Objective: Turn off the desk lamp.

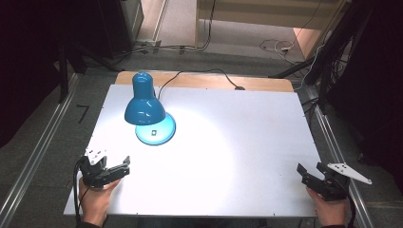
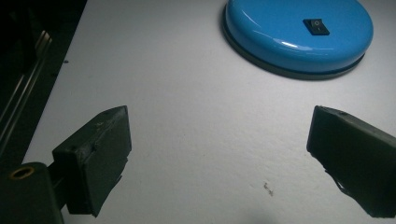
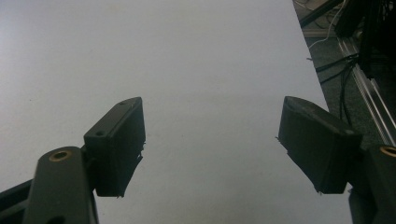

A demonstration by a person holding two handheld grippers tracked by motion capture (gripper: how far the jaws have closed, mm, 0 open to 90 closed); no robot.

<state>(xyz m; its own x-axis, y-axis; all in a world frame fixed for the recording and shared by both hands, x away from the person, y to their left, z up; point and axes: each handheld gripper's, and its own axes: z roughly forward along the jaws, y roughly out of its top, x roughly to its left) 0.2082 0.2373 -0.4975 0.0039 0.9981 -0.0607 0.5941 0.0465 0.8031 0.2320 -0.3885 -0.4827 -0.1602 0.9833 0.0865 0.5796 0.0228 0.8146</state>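
The white table [image 1: 228,142] lay bare across its middle and right, lit by a blue desk lamp [image 1: 145,107] standing at its far left, cord trailing over the back edge. The left gripper [image 1: 119,166] hovered near the front-left corner, jaws wide, holding nothing; the lamp's round base [image 2: 299,35] with its black switch [image 2: 316,26] lay ahead. The right gripper [image 1: 311,173] sat at the front-right edge, jaws wide, empty.

Two black hand-held claws are seen, one in each hand. The left claw [image 1: 124,166] is topped by a small pale plate, and a black cable trails from it. The right claw [image 1: 310,172] carries a light grey three-cornered plate. Blocky matte black jaws with small screws and brass-coloured bolt holes are shown in the gripper views.
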